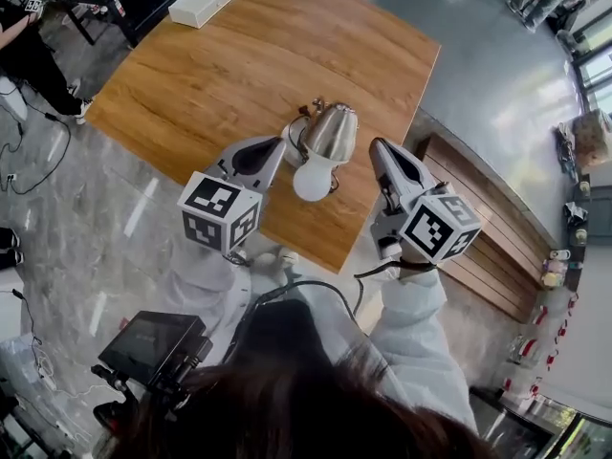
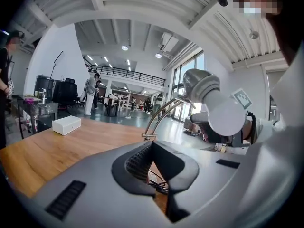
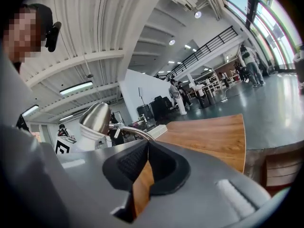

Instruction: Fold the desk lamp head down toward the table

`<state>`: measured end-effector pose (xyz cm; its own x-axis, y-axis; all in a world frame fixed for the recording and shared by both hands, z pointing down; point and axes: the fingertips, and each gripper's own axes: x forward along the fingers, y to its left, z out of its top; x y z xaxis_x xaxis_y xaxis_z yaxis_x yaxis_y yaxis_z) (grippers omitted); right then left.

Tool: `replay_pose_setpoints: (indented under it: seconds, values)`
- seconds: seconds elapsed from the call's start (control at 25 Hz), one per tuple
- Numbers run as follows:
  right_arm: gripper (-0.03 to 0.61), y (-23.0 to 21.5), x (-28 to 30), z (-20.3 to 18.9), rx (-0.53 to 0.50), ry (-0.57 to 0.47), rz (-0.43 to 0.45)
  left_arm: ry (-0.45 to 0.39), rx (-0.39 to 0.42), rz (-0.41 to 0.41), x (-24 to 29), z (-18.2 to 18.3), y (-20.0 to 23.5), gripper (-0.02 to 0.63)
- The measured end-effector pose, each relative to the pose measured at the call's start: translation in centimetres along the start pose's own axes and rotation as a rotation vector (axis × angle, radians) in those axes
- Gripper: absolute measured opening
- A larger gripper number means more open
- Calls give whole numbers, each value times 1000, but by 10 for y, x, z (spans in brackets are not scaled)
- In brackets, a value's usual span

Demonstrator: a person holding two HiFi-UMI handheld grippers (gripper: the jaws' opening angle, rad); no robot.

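The desk lamp stands near the front edge of the wooden table (image 1: 210, 84). Its brushed-metal head (image 1: 331, 130) is raised, with a round white bulb (image 1: 314, 181) facing my way. My left gripper (image 1: 278, 145) is shut and empty just left of the lamp. My right gripper (image 1: 376, 147) is shut and empty just right of it. Neither touches the lamp. In the left gripper view the head (image 2: 201, 84) and bulb (image 2: 232, 116) hang up right of the shut gripper (image 2: 152, 144), on a curved metal arm (image 2: 162, 114). The right gripper view shows the head (image 3: 96, 117) left of the shut gripper (image 3: 148, 144).
A white box (image 1: 203, 0) lies at the table's far edge, also seen as a white box (image 2: 66, 124) in the left gripper view. A black cable (image 2: 156, 182) lies on the wood by the lamp. A person (image 1: 21, 51) stands off the table's far left. A wooden bench (image 1: 483, 228) is at the right.
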<state>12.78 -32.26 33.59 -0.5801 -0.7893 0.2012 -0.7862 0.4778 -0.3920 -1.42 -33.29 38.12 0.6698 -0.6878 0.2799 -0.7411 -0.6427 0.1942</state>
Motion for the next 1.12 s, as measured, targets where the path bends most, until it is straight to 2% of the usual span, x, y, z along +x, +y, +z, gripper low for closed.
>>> replay_pose_setpoints:
  seconds: [0.12,0.2,0.32,0.48,0.56,0.64,0.72,0.88,1.12]
  values:
    - [12,-5,24,3,67,60,91,46,-3,-40,24,-9,9,2]
    - [17,-4,37,10,142,84,199,69,-5,-66,38,-13,14,2]
    - [42,-7,50,19,298,128,343,98,-9,-110,56,-16,19,2]
    - [107,-13,66,22,536,203,472,116,-19,-156,78,-17,30,8]
    - [109,-12,70,20,673,239,530,124,-18,-172,86,-20,32,12]
    - [121,-8,72,16,756,283,566,142,-7,-190,90,-26,32,47]
    - [146,1,75,13,791,328,603,165,7,-210,96,-32,31,92]
    - [164,14,74,9,838,404,675,203,37,-246,108,-40,24,138]
    - [167,26,89,9,931,496,748,255,56,-298,135,-48,19,153]
